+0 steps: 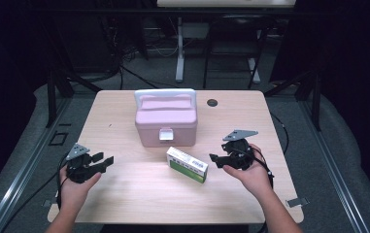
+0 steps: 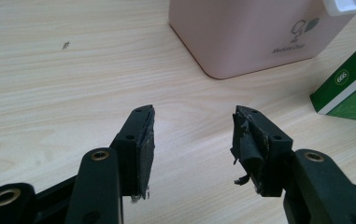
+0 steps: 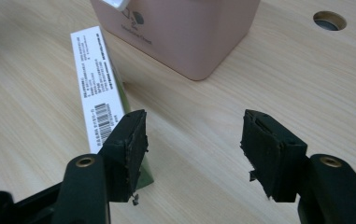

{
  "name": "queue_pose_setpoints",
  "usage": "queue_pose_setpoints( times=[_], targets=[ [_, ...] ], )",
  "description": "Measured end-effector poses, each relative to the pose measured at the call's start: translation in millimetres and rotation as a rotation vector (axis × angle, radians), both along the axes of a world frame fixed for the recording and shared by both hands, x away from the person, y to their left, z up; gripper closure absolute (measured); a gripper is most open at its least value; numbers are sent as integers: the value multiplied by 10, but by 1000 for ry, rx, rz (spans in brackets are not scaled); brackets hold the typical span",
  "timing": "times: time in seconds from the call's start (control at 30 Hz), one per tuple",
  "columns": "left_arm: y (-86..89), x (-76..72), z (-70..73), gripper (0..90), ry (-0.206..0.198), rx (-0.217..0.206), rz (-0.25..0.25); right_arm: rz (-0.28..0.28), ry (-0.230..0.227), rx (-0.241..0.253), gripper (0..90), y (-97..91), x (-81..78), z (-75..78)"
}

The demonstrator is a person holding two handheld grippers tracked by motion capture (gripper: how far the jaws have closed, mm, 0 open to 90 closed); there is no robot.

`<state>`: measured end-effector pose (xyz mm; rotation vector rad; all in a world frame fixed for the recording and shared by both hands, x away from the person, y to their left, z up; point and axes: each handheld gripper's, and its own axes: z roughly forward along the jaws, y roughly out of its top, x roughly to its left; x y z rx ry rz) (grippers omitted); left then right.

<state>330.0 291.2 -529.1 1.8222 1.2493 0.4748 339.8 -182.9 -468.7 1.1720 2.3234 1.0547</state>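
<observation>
Your left gripper sits at the near-left of the surface, jaws apart with nothing but bare wood between them; in the left gripper view it looks toward the near left corner of the pink case, with the green end of the carton at the right edge. Your right gripper is at the near-right, jaws also apart and empty, pointing left at the carton. The green-and-white carton lies flat on the surface just in front of the pink case, between your two grippers and much closer to the right one, turned at a slant. In the right gripper view the carton's white barcode face runs up from behind the left jaw; that jaw is just beside the carton's near end, contact can't be confirmed. Case lid is down, white latch at the front, handle folded back along the far side. Round cable hole in the surface just right of the case.
</observation>
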Motion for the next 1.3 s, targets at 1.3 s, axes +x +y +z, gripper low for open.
queue_pose_setpoints(
  times=[1.3],
  targets=[
    [-220, 9, -139, 494, 28, -5, -64, 163, 215, -226, 511, 570, 464, 358]
  ],
)
